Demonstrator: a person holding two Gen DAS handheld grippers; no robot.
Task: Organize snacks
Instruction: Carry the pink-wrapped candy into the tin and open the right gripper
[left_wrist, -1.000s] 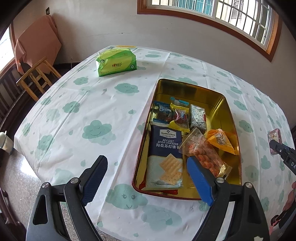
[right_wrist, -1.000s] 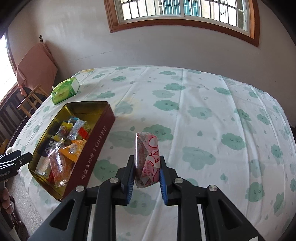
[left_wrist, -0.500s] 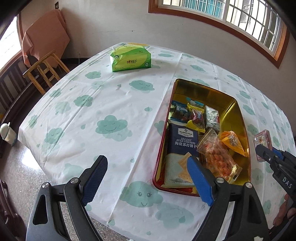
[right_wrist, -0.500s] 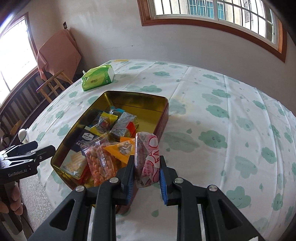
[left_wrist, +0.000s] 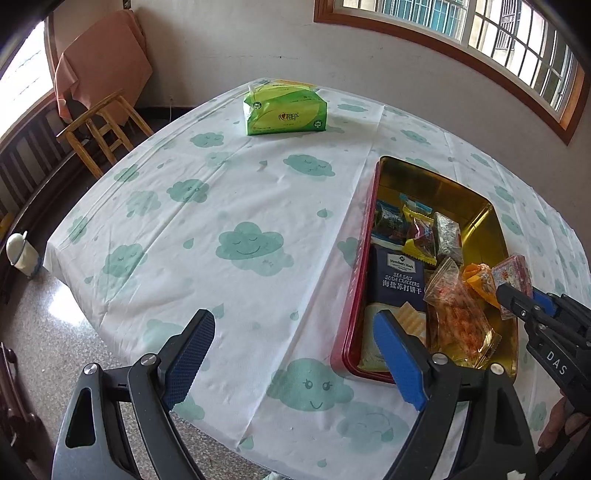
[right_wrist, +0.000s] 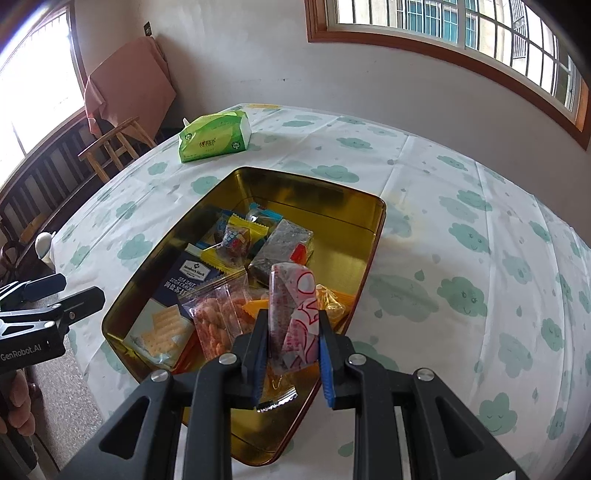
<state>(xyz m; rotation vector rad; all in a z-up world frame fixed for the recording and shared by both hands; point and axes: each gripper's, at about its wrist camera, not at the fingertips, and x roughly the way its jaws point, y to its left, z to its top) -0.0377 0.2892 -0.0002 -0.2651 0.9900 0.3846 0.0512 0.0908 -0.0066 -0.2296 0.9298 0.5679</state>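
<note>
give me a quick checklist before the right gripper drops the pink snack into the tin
1. Pink snack pack clamped by the right gripper: ok.
2. Pack over the tin, not the tablecloth: ok.
3. Free spot straight below: not ok, the orange packet and peanut bag lie there; bare floor is farther in.
4. Left gripper open, outside the tin: ok.
5. Height above the snacks: cannot tell.

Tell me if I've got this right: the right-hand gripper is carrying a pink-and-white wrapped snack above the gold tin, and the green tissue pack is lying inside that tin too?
Not quite. The right gripper does hold the pink-and-white snack over the gold tin, but the green tissue pack is not inside it. The right wrist view shows it on the tablecloth beyond the tin's far end, apart from it.
</note>
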